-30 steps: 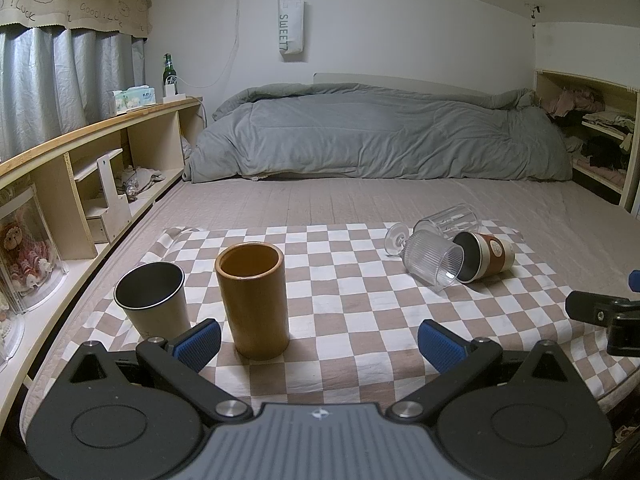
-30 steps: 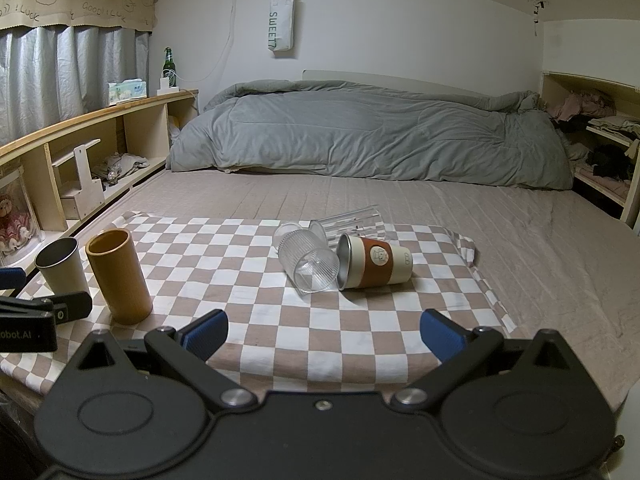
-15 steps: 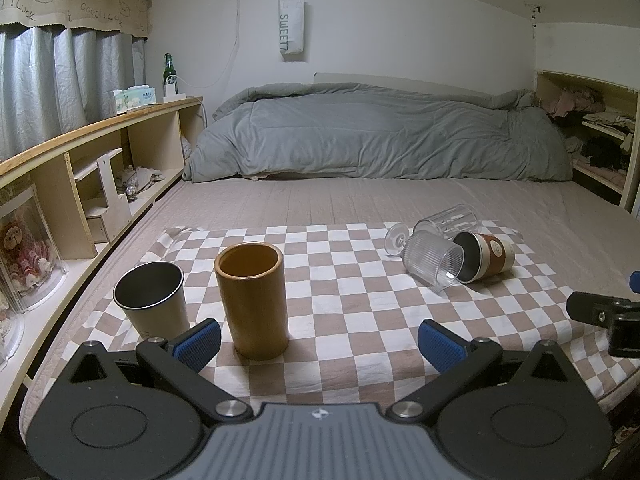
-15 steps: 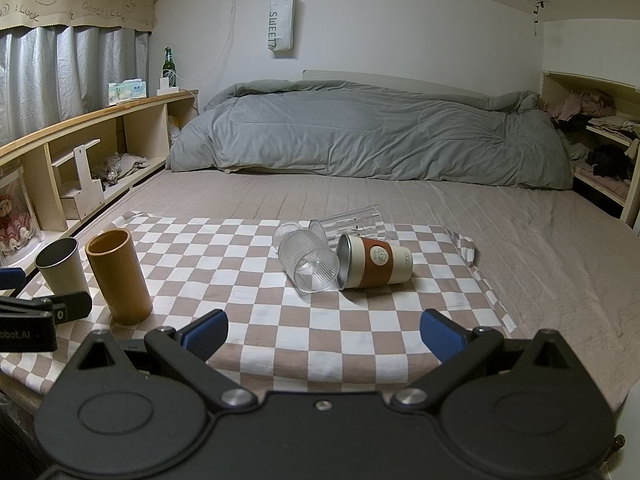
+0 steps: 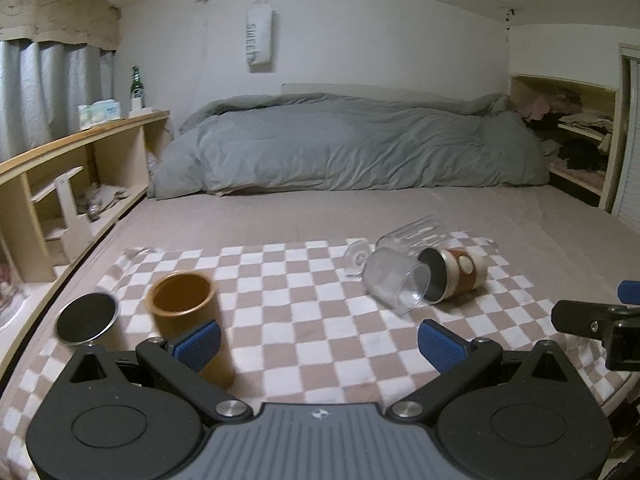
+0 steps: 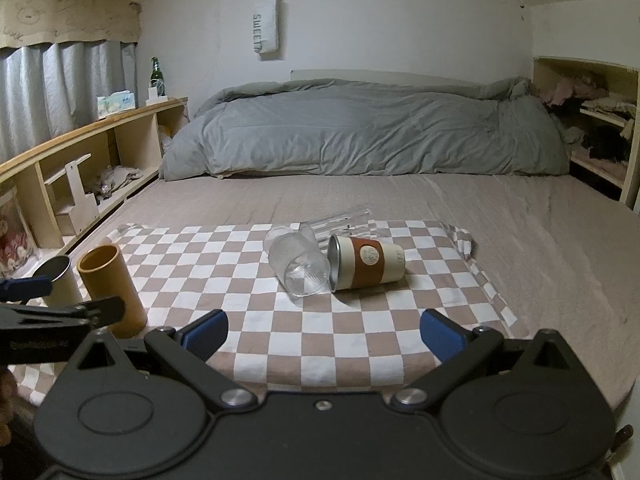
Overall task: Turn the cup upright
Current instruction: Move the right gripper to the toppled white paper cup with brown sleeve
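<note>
Five drinking vessels on a checkered cloth (image 6: pixel 320 328) spread over a bed (image 6: pixel 520 216); grey duvet (image 6: pixel 360 132) heaped along the far wall. Wooden shelf unit (image 6: pixel 92 148) on the left side, with a green bottle (image 6: pixel 157 76) and a tissue box (image 6: pixel 116 102) on its top board. White hanging bag (image 6: pixel 266 26) on the wall, lettered.

Left gripper (image 5: pixel 316 340): jaws spread wide, blue pads apart, nothing between them. It hangs low over the near-left part of the cloth. Left pad shows in front of the tan wooden cup (image 5: pixel 186 312), which stands upright, mouth up. Contact cannot be told. Metal cup (image 5: pixel 86 318) upright just beside the tan one, further left.

Right gripper (image 6: pixel 322 334): jaws also wide apart, holding nothing, over the near edge of the cloth and well short of the tipped cups. Its body shows at the right edge of the left wrist view.

Tipped group, mid-right of cloth, three on their sides, bunched together:
- ceramic cup with brown sleeve (image 6: pixel 366 262), mouth facing left toward the camera, dark inside;
- ribbed glass (image 6: pixel 300 268) just left of it, touching or nearly so, mouth toward the camera;
- clear tumbler (image 6: pixel 340 222) behind both, lying crosswise.

Left wrist view slightly blurred.
</note>
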Available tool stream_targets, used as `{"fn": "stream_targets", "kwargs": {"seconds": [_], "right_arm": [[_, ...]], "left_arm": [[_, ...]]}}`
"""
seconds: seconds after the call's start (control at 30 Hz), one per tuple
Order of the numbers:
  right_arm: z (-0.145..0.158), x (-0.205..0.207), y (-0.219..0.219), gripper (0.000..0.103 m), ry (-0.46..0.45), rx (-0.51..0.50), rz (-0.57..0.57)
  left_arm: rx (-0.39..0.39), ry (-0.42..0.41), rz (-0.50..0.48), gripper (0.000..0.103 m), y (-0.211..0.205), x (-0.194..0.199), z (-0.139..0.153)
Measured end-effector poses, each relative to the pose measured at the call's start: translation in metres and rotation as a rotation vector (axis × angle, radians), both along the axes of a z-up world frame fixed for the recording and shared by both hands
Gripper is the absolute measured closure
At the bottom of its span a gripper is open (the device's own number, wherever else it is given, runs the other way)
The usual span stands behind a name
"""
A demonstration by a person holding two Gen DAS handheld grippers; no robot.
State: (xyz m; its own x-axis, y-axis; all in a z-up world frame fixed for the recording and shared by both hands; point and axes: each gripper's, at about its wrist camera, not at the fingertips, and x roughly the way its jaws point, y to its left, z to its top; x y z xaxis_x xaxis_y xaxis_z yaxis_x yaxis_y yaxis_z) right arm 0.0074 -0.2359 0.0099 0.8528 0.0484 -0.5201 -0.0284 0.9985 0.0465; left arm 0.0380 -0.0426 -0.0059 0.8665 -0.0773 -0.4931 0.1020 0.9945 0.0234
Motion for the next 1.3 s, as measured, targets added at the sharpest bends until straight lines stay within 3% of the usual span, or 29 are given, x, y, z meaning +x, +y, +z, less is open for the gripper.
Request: {"fn": "stream_targets", "kwargs": {"seconds": [0.23,0.43,0.77,0.97,1.1,1.3], "right_arm": [[0.009,0.029,-0.019,0.0,-0.037,-0.012,0.023],[-0.003,0.08,-0.035,0.0,-0.111,-0.141,0.107],[-0.079,0.174,-0.034,0.0,-0.1,-0.679,0.382],[-0.129,0.196,-0.021,0.0,-0.045,-1.037,0.617],[-0.143,0.209,-0.01,0.0,-0.011,-1.168,0.731],[-0.146,0.227,0.005,0.006,0.04,-1.18,0.836]], "left_arm": [[-0.003,0.019,-0.04,0.0,-0.02,0.023,-0.01],[-0.021,0.038,-0.05,0.0,-0.025,0.037,-0.018],[-0.037,0.087,-0.077,0.0,-0.027,0.059,-0.03],[-0.049,0.108,-0.095,0.0,-0.025,0.068,-0.035],[-0.058,0.119,-0.094,0.0,-0.022,0.074,-0.037],[-0.074,0.128,-0.089,0.0,-0.018,0.078,-0.038]]}}
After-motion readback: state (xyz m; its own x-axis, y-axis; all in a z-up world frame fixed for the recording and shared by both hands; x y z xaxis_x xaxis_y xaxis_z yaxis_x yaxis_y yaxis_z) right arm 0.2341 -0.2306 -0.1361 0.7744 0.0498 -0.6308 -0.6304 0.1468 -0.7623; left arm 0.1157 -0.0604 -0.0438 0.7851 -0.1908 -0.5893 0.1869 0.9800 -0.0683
